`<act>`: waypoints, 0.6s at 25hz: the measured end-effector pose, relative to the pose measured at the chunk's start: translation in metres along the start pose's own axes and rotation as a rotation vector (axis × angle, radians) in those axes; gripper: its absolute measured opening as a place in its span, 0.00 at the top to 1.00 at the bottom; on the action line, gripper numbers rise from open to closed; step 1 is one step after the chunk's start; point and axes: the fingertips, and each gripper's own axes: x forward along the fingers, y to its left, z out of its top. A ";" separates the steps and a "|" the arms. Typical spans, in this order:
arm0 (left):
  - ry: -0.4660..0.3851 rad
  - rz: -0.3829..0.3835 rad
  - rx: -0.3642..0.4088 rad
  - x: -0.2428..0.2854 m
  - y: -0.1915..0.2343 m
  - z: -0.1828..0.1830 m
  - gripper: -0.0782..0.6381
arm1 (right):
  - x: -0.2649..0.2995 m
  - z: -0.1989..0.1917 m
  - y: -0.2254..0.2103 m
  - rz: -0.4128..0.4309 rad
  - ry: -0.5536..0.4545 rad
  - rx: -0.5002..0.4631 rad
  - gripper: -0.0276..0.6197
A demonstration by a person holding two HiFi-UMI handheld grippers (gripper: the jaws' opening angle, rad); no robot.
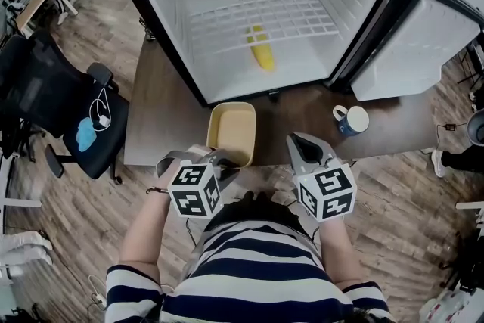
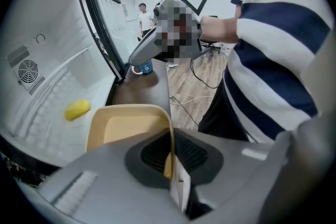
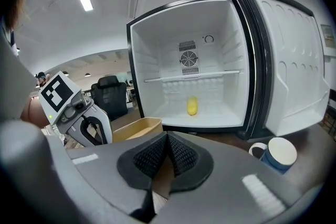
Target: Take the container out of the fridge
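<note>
At the front edge of the table (image 1: 162, 113), the left gripper (image 1: 225, 163) has its 2 jaws pinching the near rim of the yellow container (image 1: 231, 128), which is outside the open fridge (image 1: 170, 7), just in front of it. In the fridge, 1 yellow item (image 1: 262, 53) lies below the wire shelf. Further right, the right gripper (image 1: 296, 141) sits at the same front edge with its jaws pressed together on nothing, and a blue mug (image 1: 352, 119) stands near the table's right edge.

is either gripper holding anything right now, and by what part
The left gripper is shut on the yellow container, pinching one wall at its rim. The right gripper is shut and empty.
</note>
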 end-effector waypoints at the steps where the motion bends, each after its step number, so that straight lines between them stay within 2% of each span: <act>1: -0.001 0.000 -0.003 0.000 0.000 0.000 0.89 | 0.000 0.000 -0.001 -0.003 0.000 0.000 0.96; 15: 0.000 0.005 -0.030 0.002 0.001 -0.002 0.89 | 0.004 -0.001 -0.002 -0.001 0.007 -0.001 0.96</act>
